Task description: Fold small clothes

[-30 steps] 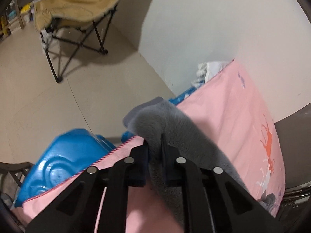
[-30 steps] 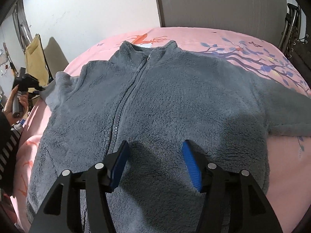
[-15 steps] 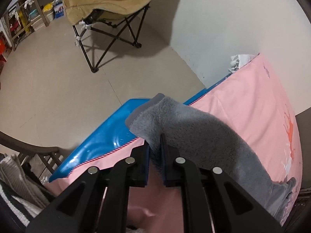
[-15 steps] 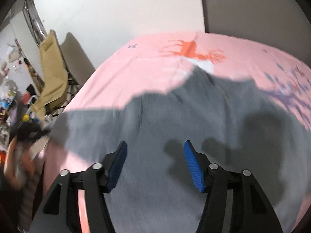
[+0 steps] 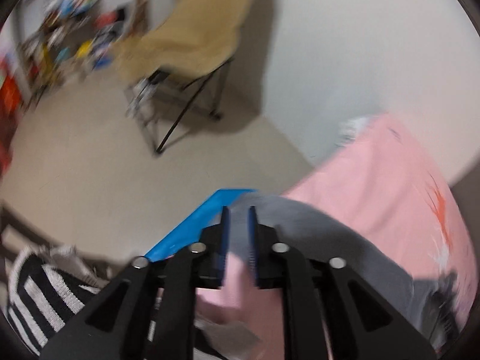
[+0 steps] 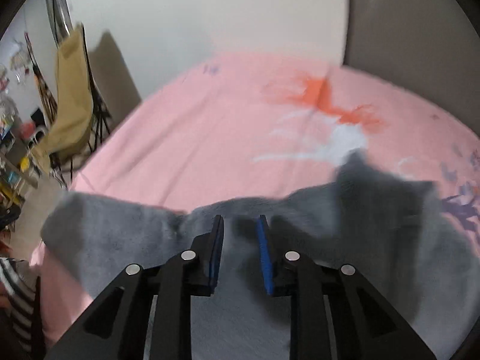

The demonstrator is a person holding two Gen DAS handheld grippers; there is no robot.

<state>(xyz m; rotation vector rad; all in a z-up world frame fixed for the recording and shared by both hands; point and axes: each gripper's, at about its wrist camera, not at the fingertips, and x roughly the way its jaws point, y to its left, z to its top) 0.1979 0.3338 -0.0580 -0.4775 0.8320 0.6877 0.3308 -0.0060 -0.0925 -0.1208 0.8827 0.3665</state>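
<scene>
Left gripper (image 5: pixel 238 210) points past bed edge toward floor and tan folding chair (image 5: pixel 192 39); jaws stand slightly apart, gray fleece jacket (image 5: pixel 324 234) lying just behind tips; grip on sleeve cannot be told through blur. Right gripper (image 6: pixel 239 219) held low over jacket (image 6: pixel 375 240), jaws parted, nothing between pads. Jacket spread on pink bedsheet (image 6: pixel 210 126), sleeve (image 6: pixel 105 228) stretched toward bed's edge. Striped sleeve (image 5: pixel 39 294) at lower left.

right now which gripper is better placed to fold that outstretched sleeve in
Left, probably: the left gripper sits at the sleeve end by the bed edge; the right gripper is open over the jacket body.
</scene>
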